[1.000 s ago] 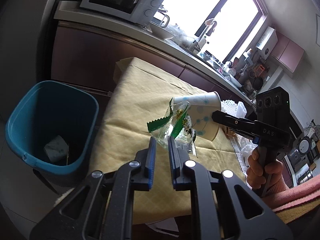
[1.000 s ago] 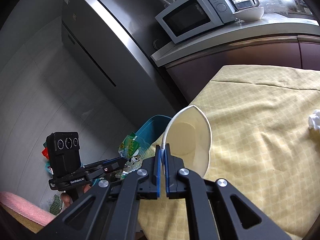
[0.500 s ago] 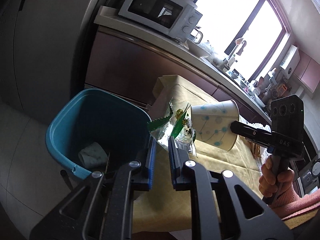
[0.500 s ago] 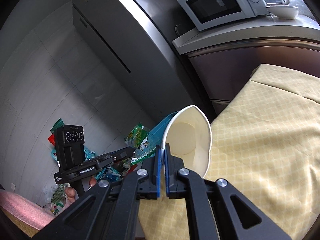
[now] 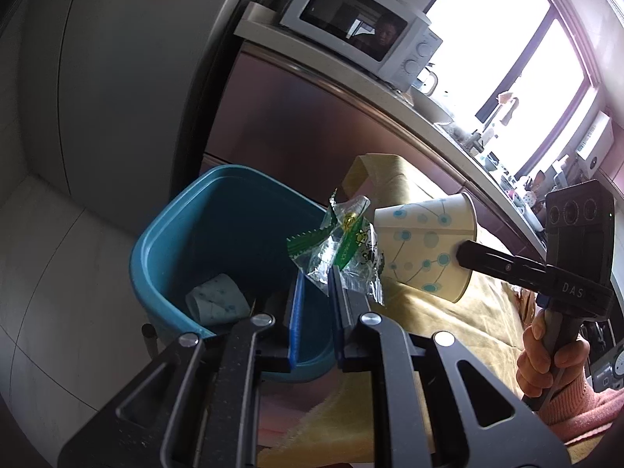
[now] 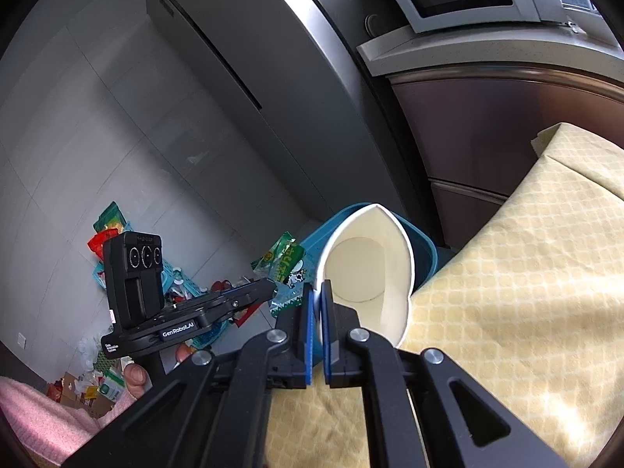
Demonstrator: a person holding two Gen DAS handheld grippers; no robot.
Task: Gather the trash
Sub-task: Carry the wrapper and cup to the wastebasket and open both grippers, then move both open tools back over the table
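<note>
Nearest to me in the left wrist view, my left gripper point(image 5: 316, 273) has its blue-padded jaws drawn narrow, pinching the lower edge of a crumpled clear plastic wrapper with green print point(image 5: 343, 251). The wrapper hangs in the air just over the near rim of the teal plastic waste bin point(image 5: 163, 241), beside the table edge. Inside the bin, at the bottom, lies a crushed pale paper cup with blue dots point(image 5: 216, 304).

In the right wrist view, my right gripper point(image 6: 320, 292) is clamped tight on the thin rim of a white paper cup with blue dots point(image 6: 370, 269), the wall squeezed flat between the pads. The cup lies on its side in the air with its mouth towards that camera, empty inside, its rim pressed into a pointed oval. It sits over the edge of the yellow patterned tablecloth point(image 6: 526, 292), with the bin's rim directly behind it. From the left view the cup's base nearly touches the wrapper, so both pieces of trash hang side by side at the bin.

A hand point(image 5: 546, 362) in a pink knitted sleeve grips the right gripper's handle.

Further back, the bin stands on the pale tiled floor point(image 5: 58, 292) against a tall grey refrigerator point(image 5: 117, 78). Beyond it a white microwave oven point(image 5: 362, 27) rests on the counter, and bright windows point(image 5: 518, 54) sit farthest away. Bright packets lie scattered on the floor point(image 6: 113, 230) in the right view.
</note>
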